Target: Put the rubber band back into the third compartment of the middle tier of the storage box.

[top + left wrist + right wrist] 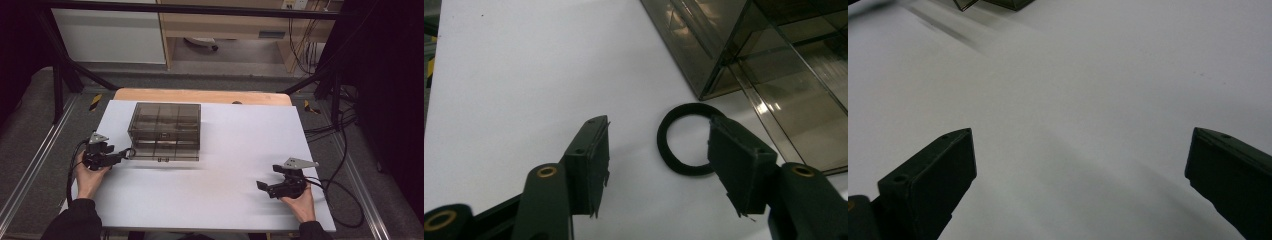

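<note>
I'm hovering my left gripper (658, 160), jaws parted, over a black ring (684, 139) lying beside the smoky compartment box (774, 65); my right gripper (1080, 175) is resting released.

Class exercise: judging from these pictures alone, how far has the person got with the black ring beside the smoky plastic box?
Done: the left gripper has reached the black ring, which lies flat on the white table by a corner of the smoky box. In hand: its jaws straddle part of the ring, with no grip yet. Left: closing on it, lifting it and moving it, probably to the box. The right gripper waits open over bare table.
</note>
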`<state>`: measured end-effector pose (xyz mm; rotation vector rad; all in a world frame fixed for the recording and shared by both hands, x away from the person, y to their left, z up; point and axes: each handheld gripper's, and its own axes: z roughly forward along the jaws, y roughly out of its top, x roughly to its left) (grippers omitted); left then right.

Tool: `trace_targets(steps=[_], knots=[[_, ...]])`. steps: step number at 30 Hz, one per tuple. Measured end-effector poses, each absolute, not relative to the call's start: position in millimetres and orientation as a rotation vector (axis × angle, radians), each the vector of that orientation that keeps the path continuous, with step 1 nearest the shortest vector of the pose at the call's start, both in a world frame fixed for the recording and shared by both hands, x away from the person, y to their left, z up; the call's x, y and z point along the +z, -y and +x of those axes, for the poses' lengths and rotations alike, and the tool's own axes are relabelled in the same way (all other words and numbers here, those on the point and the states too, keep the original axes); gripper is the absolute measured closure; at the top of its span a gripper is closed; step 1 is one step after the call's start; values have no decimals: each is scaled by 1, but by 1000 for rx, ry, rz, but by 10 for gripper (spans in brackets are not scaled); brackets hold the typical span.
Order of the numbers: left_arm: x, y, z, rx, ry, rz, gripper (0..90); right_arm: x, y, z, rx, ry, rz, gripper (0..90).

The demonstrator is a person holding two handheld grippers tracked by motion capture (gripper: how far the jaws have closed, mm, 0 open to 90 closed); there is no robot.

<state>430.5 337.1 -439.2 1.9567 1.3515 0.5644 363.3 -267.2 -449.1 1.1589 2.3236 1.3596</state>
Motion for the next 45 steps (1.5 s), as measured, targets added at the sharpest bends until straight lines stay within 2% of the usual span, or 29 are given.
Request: trace_targets(steps=[33, 45], knots=[[-448, -328, 435, 579, -1370, 1978, 765, -450, 267, 364, 1354, -2327, 1159, 7], [-449, -326, 435, 576, -1369, 1984, 822, -450, 267, 363, 1355, -2326, 1161, 7]])
